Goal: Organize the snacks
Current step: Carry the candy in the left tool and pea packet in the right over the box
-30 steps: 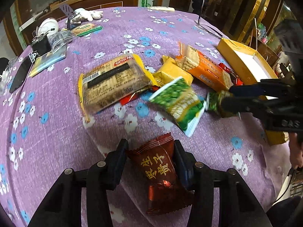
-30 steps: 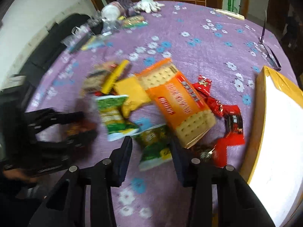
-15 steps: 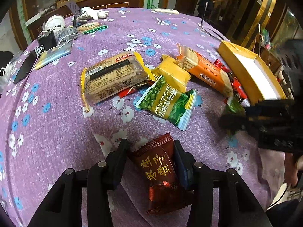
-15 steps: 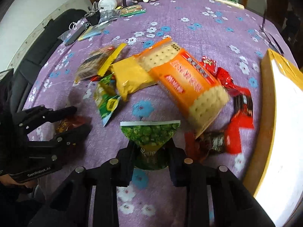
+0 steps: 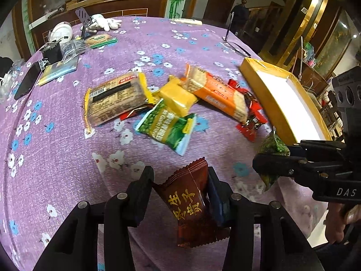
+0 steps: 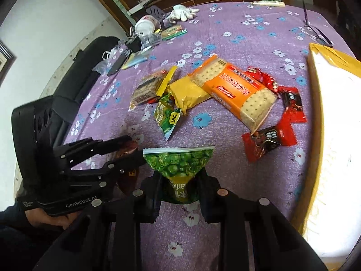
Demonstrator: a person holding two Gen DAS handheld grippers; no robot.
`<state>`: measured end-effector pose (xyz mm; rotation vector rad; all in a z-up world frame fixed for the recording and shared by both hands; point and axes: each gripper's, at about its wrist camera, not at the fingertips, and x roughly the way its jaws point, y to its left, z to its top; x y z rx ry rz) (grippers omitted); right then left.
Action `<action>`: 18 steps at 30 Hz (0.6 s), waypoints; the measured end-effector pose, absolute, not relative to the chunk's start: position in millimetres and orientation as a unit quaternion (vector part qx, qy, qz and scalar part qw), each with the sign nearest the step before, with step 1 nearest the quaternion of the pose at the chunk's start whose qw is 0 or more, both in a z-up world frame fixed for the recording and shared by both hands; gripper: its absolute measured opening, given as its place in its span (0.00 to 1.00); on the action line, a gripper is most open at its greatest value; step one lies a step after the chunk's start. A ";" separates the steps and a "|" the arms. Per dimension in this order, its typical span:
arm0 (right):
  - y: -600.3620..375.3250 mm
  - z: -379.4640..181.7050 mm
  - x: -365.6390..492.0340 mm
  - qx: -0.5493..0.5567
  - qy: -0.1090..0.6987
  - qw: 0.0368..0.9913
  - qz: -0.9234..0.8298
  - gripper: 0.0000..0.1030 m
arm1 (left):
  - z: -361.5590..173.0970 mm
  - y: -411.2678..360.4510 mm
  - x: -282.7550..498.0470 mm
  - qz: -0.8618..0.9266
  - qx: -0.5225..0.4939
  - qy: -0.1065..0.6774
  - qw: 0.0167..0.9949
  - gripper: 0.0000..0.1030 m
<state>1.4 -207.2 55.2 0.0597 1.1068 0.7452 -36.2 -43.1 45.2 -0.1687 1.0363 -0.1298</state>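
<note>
While both packets are carried | dark-brown foil sweet wrapper (image 5: 191, 205) is clamped in left gripper (image 5: 179, 194) | green pea packet (image 6: 180, 169) is pinched in right gripper (image 6: 180, 187) | release is best made low over white-lined yellow cardboard box (image 6: 312, 72).

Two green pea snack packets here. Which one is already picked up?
The small green pea packet pinched in the right gripper jaws, beside the yellow box. The other green packet lies loose on the purple cloth.

"DAS" on the right hand-held gripper (image 5: 270, 164), "GenRobot.AI" on the left hand-held gripper (image 6: 133, 149), gold Chinese characters, unreadable, on the brown candy wrapper (image 5: 189, 201) it holds.
</note>
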 end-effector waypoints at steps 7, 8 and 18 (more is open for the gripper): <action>-234.0 66.1 -1.6 0.054 0.500 0.793 0.344 0.26 | 59.8 -60.6 -37.1 -0.064 -0.077 0.482 0.870 0.47; -237.2 66.9 -1.6 0.058 0.499 0.794 0.343 0.26 | 61.8 -63.3 -37.1 -0.064 -0.076 0.480 0.871 0.47; -282.7 73.6 -0.1 0.087 0.489 0.806 0.323 0.26 | 81.2 -96.7 -29.1 -0.082 -0.066 0.470 0.877 0.47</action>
